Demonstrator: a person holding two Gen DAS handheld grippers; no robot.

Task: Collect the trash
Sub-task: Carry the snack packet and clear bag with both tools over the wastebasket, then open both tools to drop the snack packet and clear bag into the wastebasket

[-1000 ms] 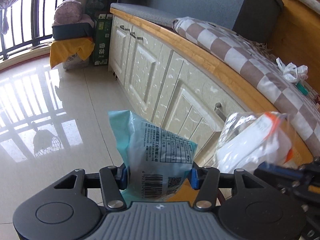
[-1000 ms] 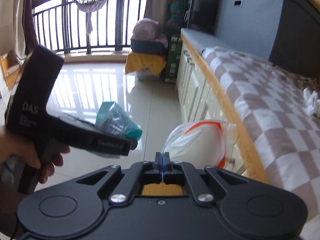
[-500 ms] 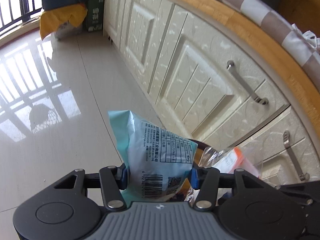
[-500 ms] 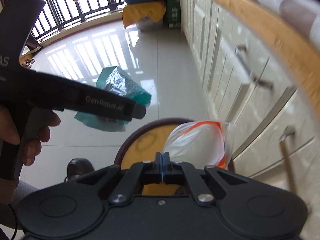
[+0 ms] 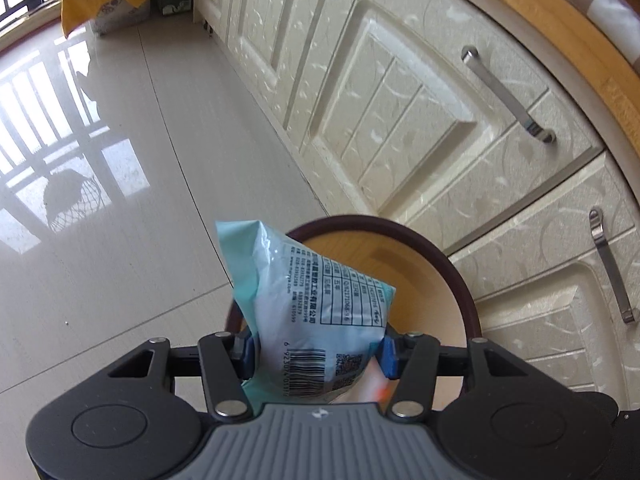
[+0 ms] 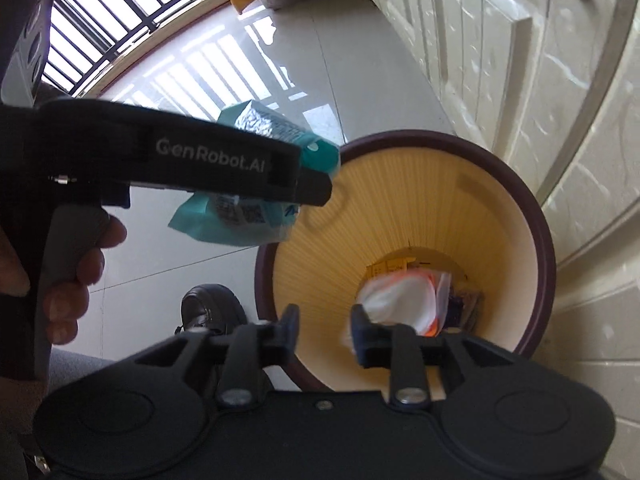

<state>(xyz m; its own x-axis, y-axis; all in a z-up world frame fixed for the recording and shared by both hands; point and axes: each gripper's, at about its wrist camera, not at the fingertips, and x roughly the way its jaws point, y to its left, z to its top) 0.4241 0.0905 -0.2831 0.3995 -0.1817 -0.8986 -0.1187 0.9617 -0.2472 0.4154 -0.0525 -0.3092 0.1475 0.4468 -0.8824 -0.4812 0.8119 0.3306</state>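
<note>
My left gripper is shut on a teal snack packet and holds it over the near rim of a round yellow bin with a dark rim. In the right wrist view the same packet hangs from the left gripper just left of the bin. My right gripper is over the bin's mouth and its jaws are opening with nothing pressed between them. A clear plastic bag with orange trim, blurred, is low inside the bin among other scraps.
Cream cabinet doors with metal handles run close along the bin's right side under a wooden ledge. Glossy tiled floor spreads to the left. A dark shoe stands by the bin. A person's hand grips the left tool.
Both grippers have sunk and tipped down over the bin. The right jaws, shut on the plastic bag before, have parted and the bag has dropped into the bin.
</note>
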